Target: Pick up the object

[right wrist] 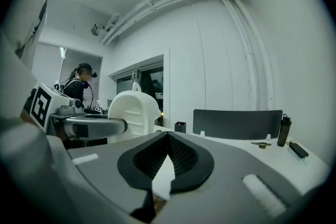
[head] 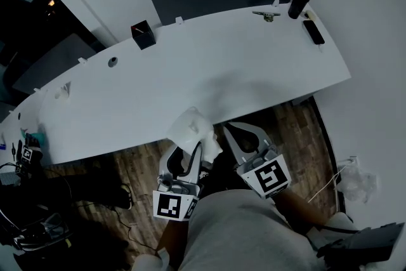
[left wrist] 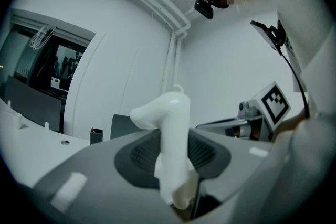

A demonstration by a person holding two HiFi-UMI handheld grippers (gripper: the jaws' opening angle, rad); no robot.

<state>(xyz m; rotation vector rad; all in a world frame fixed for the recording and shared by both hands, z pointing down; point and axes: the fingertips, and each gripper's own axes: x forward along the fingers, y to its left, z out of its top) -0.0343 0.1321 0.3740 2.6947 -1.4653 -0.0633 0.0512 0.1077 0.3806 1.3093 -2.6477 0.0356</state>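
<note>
The left gripper [head: 192, 152] is grasping the white object [head: 192, 127], its two fingers pressing on the lower stem of the piece while the rounded upper part is standing up past the fingertips. In the left gripper view the white object [left wrist: 172, 118] is sitting upright between the dark pads [left wrist: 137, 153], its bent top leaning toward the left-hand finger and a small loop showing at its crown. The object is being held in the air at the near edge of the white desk [head: 190, 73], which is stretching away beyond the fingertips, while the wooden floor [head: 139, 162] is lying below the gripper. The right gripper [head: 241, 134] is hovering just beside the left one, on the object's right, with its fingers clenched together on nothing. In the right gripper view the right gripper [right wrist: 167, 160] is showing its jaws meeting in a closed seam, and the white object [right wrist: 134, 113] is appearing off to the left of those fingers, apart from them. Well beyond the right fingertips, a black bottle [right wrist: 284, 131], a set of keys [right wrist: 261, 145] and a small black box [right wrist: 180, 127] are resting on the desk in front of a dark panel [right wrist: 236, 123].
</note>
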